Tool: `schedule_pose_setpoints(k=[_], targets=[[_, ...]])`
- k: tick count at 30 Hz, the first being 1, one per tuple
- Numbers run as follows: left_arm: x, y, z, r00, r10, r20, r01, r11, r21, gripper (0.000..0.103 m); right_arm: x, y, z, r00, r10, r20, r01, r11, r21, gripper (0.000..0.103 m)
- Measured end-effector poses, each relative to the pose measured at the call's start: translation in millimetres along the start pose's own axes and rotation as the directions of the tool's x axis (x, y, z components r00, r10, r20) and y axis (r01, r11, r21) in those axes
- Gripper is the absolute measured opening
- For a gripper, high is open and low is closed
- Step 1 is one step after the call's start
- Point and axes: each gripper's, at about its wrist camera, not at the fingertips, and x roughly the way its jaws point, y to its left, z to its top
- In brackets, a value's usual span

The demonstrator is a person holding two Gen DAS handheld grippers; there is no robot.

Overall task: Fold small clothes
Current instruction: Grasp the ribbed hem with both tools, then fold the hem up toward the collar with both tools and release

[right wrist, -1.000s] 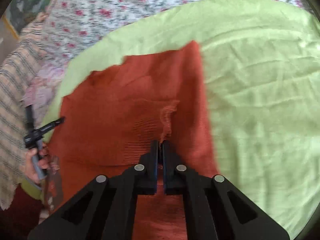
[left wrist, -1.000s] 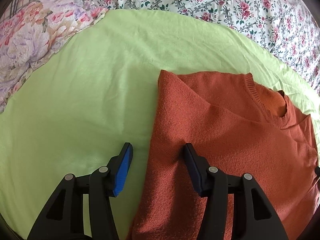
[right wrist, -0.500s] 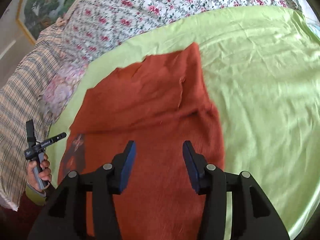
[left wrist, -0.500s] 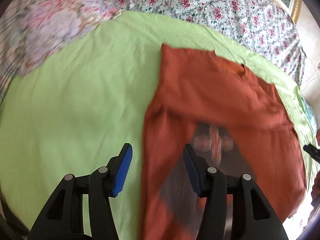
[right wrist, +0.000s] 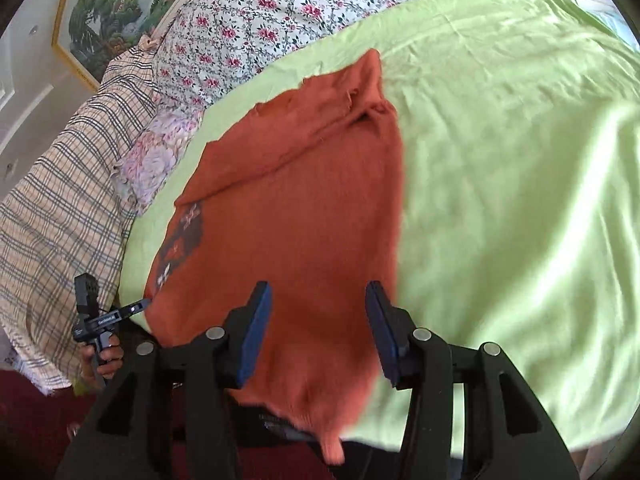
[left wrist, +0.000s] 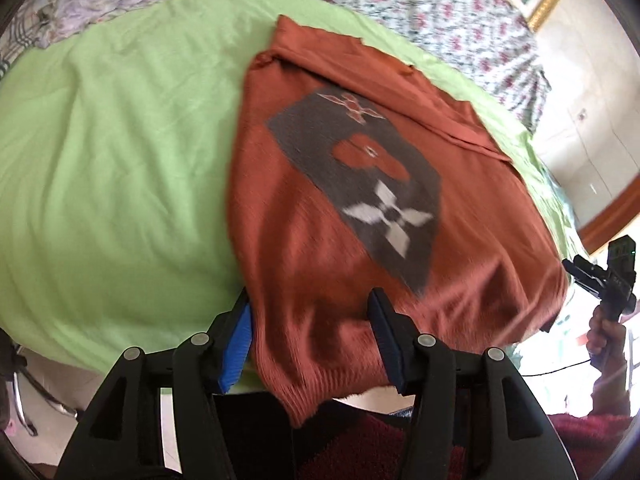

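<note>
A rust-orange knit sweater (left wrist: 320, 264) lies partly folded on a light green sheet (left wrist: 120, 160), with a grey patch bearing a white cross motif (left wrist: 384, 216) facing up. Its ribbed hem hangs over the near edge. My left gripper (left wrist: 310, 344) is open, its jaws either side of the sweater's near edge, holding nothing. In the right wrist view the sweater (right wrist: 304, 216) fills the centre and my right gripper (right wrist: 316, 328) is open above its near part. The other gripper shows in each view, at the far right (left wrist: 600, 276) and lower left (right wrist: 104, 316).
Floral bedding (right wrist: 280, 12) and a checked blanket (right wrist: 60, 208) lie beyond and left of the green sheet (right wrist: 520, 200). A framed painting (right wrist: 120, 8) hangs on the wall behind. The bed's near edge runs just under both grippers.
My right gripper has let go of the sweater and opened. Both grippers have pulled back toward the near edge of the bed. The sweater now lies with its grey patch showing.
</note>
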Motion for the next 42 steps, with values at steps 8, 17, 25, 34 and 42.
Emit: schedule_pose_setpoints(k=[8, 17, 25, 34, 42], targets=[[0, 14, -15, 0.983, -0.177, -0.046, 0.177, 0.984, -0.010, 0.053, -14, -23, -40, 0.992, 0.120, -0.034, -0.120, 0.993, 0.014, 0.050], [8, 12, -25, 0.982, -0.170, -0.086, 0.173, 0.985, 0.025, 0.045, 9, -15, -48, 0.969, 0.226, -0.099, -0.230, 0.973, -0.032, 0.050], [4, 14, -32, 0.986, -0.147, -0.078, 0.150, 0.988, 0.030, 0.006, 20, -3, -53, 0.973, 0.190, -0.132, -0.203, 0.975, -0.086, 0.011], [-67, -4, 7, 0.959, -0.223, 0.175, 0.216, 0.975, 0.055, 0.004, -26, 1, -27, 0.922, 0.375, 0.098, -0.373, 0.927, -0.041, 0.008], [-80, -15, 91, 0.913, -0.174, 0.369, 0.154, 0.985, 0.082, 0.004, -27, 13, 45, 0.882, 0.393, 0.262, -0.390, 0.919, -0.066, 0.008]])
